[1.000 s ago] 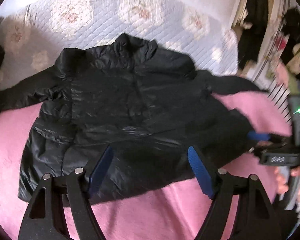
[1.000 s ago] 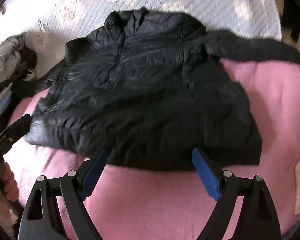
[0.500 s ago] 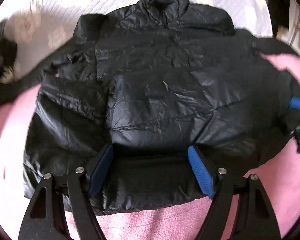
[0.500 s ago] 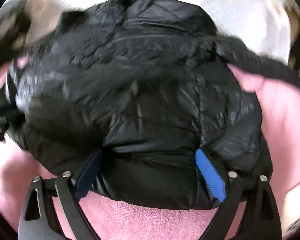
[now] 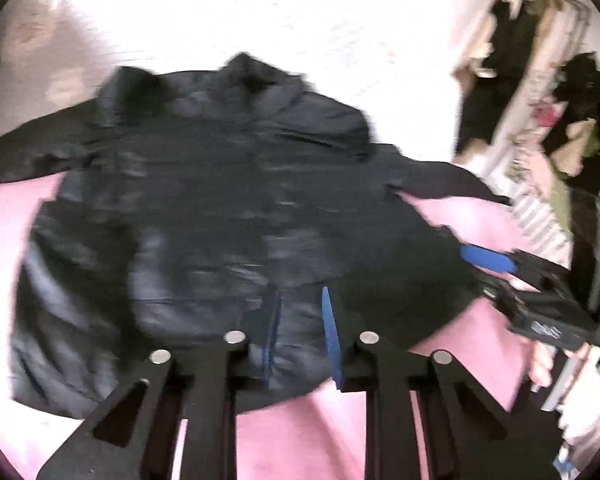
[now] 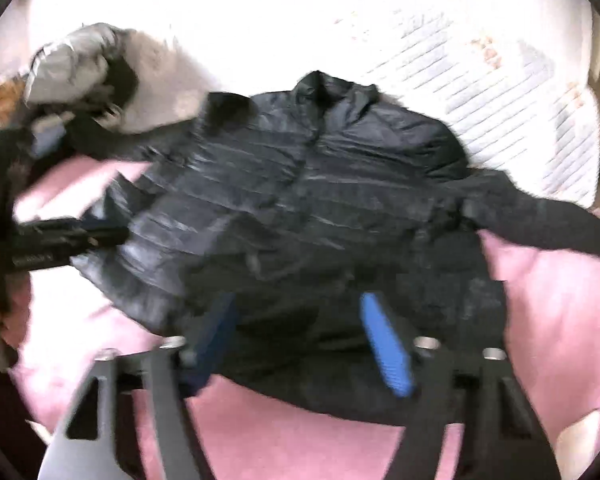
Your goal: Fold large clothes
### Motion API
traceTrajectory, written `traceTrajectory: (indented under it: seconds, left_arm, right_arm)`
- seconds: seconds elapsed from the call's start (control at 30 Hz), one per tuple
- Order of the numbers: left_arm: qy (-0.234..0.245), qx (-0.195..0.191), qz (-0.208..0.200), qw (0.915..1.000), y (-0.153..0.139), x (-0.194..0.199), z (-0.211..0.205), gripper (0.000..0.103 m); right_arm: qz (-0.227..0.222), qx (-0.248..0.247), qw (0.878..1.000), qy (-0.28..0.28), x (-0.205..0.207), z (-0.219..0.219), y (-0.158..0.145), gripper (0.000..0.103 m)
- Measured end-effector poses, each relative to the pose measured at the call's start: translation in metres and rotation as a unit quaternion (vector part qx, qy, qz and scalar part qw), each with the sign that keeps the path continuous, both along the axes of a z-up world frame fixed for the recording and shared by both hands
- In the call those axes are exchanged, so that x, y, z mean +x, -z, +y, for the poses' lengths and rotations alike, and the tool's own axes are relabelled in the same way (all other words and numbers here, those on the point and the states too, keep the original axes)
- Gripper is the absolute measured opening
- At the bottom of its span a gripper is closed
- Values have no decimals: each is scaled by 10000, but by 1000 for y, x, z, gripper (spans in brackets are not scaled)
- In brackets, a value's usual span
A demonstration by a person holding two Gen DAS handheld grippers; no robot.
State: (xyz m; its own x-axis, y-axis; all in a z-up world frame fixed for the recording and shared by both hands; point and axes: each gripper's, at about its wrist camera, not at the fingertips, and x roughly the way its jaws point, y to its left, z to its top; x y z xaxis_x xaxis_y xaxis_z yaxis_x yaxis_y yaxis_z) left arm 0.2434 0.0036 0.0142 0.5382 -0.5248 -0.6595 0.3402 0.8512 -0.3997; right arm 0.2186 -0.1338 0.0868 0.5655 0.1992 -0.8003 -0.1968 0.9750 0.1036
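Note:
A black puffer jacket point(image 5: 220, 200) lies front-up on the bed, collar far and sleeves spread to both sides. My left gripper point(image 5: 300, 292) is at the near hem, its jaws closing, with a narrow fold of hem pinched between the blue pads. It also shows at the left edge of the right wrist view as the left gripper point(image 6: 100, 236). My right gripper point(image 6: 296, 298) straddles the hem of the jacket point(image 6: 300, 200) further right, jaws closing but still wide, fabric between them. Its blue finger point(image 5: 484, 258) shows at the jacket's right edge.
The jacket rests on a pink blanket point(image 5: 300, 432), with a white quilt point(image 5: 260, 20) beyond it. A grey garment point(image 6: 72, 64) lies bunched at the far left. Hanging clothes point(image 5: 572, 100) crowd the right side. A hand point(image 5: 540, 364) holds the right gripper.
Both pairs of jaws have narrowed around the jacket's near hem, the left far more than the right. Both views have drawn back from the jacket since half a second ago.

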Motion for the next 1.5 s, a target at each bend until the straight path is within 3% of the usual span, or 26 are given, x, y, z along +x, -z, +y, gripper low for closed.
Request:
traceTrajectory:
  seconds: [0.07,0.17,0.23,0.4,0.47,0.7,0.83,0.97,1.07,1.2,1.3,1.37,1.43,1.5]
  left_arm:
    - [326,146,56,9993,5,-3,-24,14]
    - [485,515,209,9973,19,-1,-53,12]
    - [245,1002,476,9935,35,10,-66,12]
    - [-245,1166,1037,9874,82,42,-60,8]
    - [-452,998,1193,9868,96,47,-52,3]
    - [-576,462,850,9936,72,42,-38,2]
    - [-593,336,514,9964,50,44,-38,2]
    - [-563,343,682,9955,61,69,-52,2]
    - [-772,876,865,9894,82,86,-63,2]
    - [-811,776,1058,9880,102,90,-58,3]
    - [-762,1008,941,9875,94,86,-59,3]
    - [-805,714,896,9902,83,81,-49,3]
    - [-872,551,678,9924,66,71,-36,7]
    - [-926,698,287,9928,45,56,-26,13]
  right_arm:
    - [-41,-275,9994,208,0,-2,-8,53]
    - [-71,-250,9995,161,1,-12,-12,53]
    - [109,-148,9993,325,3,-22,-5,53]
    - [1006,685,9880,951,14,-72,30,52]
    - [1285,952,9809,1110,14,-83,41,39]
    - [1414,1385,9715,1306,14,-94,57,36]
    - [1601,1833,9581,1510,18,-99,66,28]
    - [1602,1446,9657,1442,23,-97,72,28]
    - [1976,1401,9590,1470,29,-101,87,27]
    - [2073,1519,9552,1468,32,-104,93,24]
    - [2052,1574,9541,1511,31,-105,94,24]
    - [1971,1594,9542,1589,29,-106,90,24]
    - [1849,1414,9596,1579,29,-104,84,24]
    - [1596,1053,9682,1616,27,-103,74,24]
